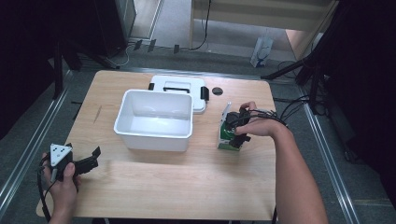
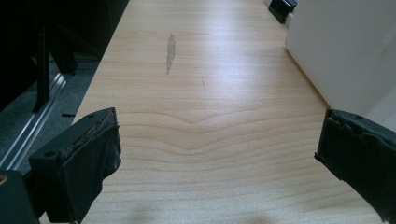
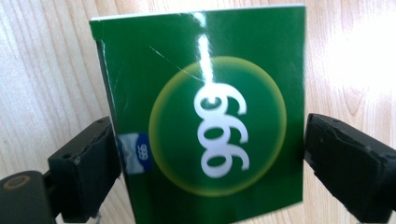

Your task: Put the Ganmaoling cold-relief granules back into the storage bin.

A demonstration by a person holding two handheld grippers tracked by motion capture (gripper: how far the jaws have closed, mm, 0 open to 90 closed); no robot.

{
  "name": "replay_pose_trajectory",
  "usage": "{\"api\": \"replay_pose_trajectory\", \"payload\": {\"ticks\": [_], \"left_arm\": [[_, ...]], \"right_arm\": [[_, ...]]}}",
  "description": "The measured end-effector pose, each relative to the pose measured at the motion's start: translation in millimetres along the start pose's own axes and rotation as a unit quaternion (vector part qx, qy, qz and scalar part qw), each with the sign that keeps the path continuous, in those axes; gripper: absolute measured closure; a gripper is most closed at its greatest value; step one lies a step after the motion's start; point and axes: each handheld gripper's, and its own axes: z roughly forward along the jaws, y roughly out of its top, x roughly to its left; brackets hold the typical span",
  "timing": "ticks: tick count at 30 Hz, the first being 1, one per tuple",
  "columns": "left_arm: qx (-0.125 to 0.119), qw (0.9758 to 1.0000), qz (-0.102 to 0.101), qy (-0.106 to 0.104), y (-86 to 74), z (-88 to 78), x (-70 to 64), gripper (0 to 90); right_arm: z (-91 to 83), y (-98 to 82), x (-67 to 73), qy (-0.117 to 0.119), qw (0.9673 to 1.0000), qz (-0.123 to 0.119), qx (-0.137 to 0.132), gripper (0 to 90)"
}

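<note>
A green box (image 1: 228, 140) with a white "999" in a yellow ring (image 3: 210, 84) stands upright on the wooden table (image 1: 187, 186), right of the white tub. My right gripper (image 1: 237, 131) comes down on it from above, held in a hand. In the right gripper view its black jaws sit on the box's two side edges, pads against them (image 3: 210, 163). At the table's front left corner my left gripper (image 1: 95, 157) rests low, held in the other hand, pointing right. Its jaws stand wide open over bare wood (image 2: 219, 149).
A white rectangular tub (image 1: 154, 139) stands open at the table's middle, its side wall (image 2: 345, 51) close to my left gripper's right. Behind it lies its white lid (image 1: 180, 83) with black clasps. A small black disc (image 1: 217, 90) lies near the far edge.
</note>
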Motion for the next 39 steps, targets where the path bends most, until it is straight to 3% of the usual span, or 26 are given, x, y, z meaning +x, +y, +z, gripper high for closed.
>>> {"api": "replay_pose_trajectory", "payload": {"ticks": [12,15,25,39], "left_arm": [[0.001,1.0000,-0.001,-0.001,0.1,0.2,0.2,0.0],[0.001,1.0000,-0.001,-0.001,0.0,0.2,0.2,0.0],[0.001,1.0000,0.000,0.000,0.0,0.1,0.0,0.1],[0.000,1.0000,-0.001,-0.001,0.0,0.2,0.2,0.1]], "right_arm": [[12.7,7.7,-3.4,0.022,0.9997,0.001,0.009,11.4],[7.7,8.2,-4.4,0.030,0.9995,0.007,-0.005,14.7],[-11.8,19.0,-4.6,0.050,0.9987,0.006,-0.010,16.3],[-59.6,46.2,-13.0,0.040,0.9988,-0.010,-0.026,16.3]]}}
